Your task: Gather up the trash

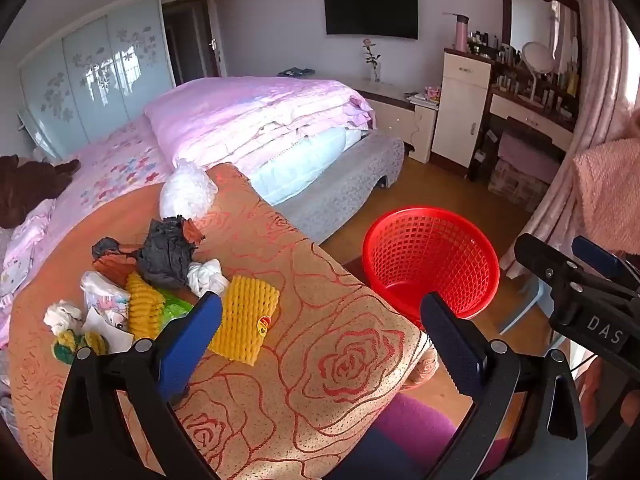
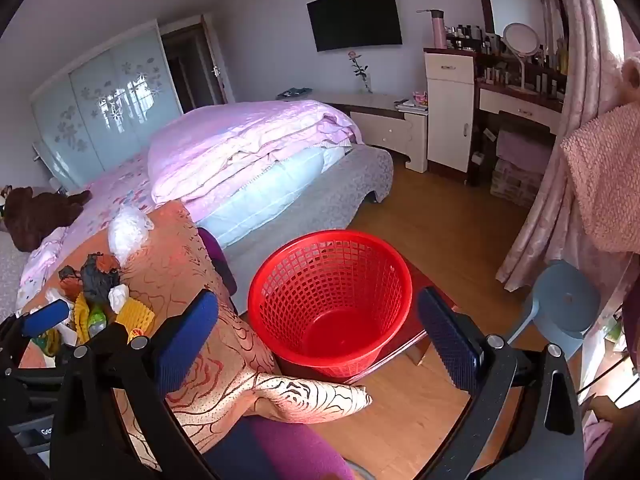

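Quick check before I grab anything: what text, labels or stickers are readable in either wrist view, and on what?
"DAS": white letters on the right gripper body, left wrist view.
"Ge": cut-off white letters on the left gripper body, right wrist view.
Round red sticker on the yellow foam net: print too small to read.

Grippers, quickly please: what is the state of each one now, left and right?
Left gripper: open, holding nothing.
Right gripper: open, holding nothing.
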Demonstrator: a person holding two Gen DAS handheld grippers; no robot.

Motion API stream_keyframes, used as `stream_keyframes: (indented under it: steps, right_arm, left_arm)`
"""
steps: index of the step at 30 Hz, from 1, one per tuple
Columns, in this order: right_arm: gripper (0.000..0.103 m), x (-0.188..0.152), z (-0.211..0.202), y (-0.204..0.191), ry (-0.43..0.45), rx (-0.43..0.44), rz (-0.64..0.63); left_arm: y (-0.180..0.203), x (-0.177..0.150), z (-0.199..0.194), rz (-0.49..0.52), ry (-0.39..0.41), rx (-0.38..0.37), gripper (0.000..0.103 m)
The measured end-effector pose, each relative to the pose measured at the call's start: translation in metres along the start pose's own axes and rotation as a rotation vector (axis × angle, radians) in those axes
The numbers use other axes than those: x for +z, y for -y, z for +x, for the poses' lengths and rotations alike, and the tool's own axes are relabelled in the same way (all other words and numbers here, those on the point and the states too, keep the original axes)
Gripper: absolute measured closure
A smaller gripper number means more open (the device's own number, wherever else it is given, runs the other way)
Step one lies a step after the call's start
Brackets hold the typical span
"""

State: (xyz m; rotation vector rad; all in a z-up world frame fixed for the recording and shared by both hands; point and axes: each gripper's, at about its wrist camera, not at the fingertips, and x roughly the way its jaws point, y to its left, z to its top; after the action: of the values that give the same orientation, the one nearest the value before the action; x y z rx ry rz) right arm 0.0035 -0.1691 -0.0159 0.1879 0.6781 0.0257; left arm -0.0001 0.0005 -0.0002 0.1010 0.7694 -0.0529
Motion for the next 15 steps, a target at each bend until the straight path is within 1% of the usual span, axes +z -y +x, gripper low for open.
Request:
stream_keyframes:
  steps: [4,10,11,15]
  right_arm:
    - [0.006,0.001,0.0,0.0,-0.003,0.002,-0.004]
    - [0.006,0.009,0.001,-0.005,0.006,0.0,-0.009]
    - [0.006,0.007,0.001,-0.01,0.007,0.003,-0.012]
    - [0.006,0.008,0.001,-0.009,0.004,0.009,-0.017]
  left_arm:
    - [0.002,0.0,-0.003,-0.013,-0.006,-0.011,0.007]
    - [-0.007,0.0,0.004,-0.016,-0.006,-0.006,0.007]
    - [-0.008,0.0,0.005,-0.017,-0.007,-0.004,0.007]
    - [-0.008,0.001,0.007,-0.024,-0.01,0.002,0.007]
